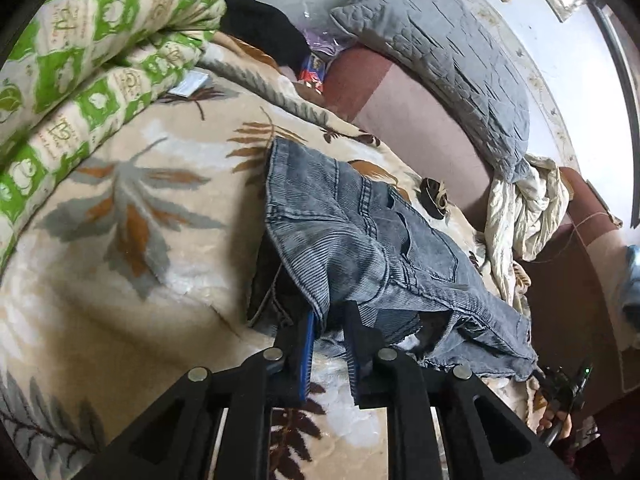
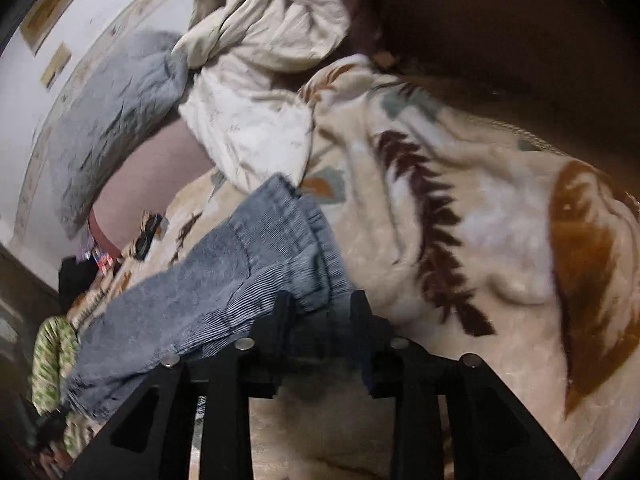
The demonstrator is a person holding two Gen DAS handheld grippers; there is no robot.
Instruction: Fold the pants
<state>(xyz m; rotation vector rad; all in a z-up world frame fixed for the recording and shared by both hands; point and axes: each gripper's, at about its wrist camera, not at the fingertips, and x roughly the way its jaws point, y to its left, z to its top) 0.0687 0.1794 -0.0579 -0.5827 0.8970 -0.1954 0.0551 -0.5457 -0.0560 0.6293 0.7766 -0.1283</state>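
Note:
Grey-blue corduroy pants (image 1: pixel 360 240) lie bunched on a cream leaf-print blanket (image 1: pixel 140 220). In the left wrist view my left gripper (image 1: pixel 328 320) is shut on the pants' edge near the waistband, with a back pocket showing beyond it. In the right wrist view the pants (image 2: pixel 240 272) run to the left, and my right gripper (image 2: pixel 320 308) is shut on a gathered fold of them, lifted slightly off the blanket (image 2: pixel 480 240). The right-hand gripper also shows at the lower right of the left wrist view (image 1: pixel 564 392).
A rolled green-and-cream quilt (image 1: pixel 80 60) lies at the left. A grey quilted pillow (image 1: pixel 448 60) leans on the maroon headboard (image 1: pixel 420 120). A crumpled cream sheet (image 2: pixel 260 80) lies beside the pants. A black garment (image 1: pixel 260 28) lies at the back.

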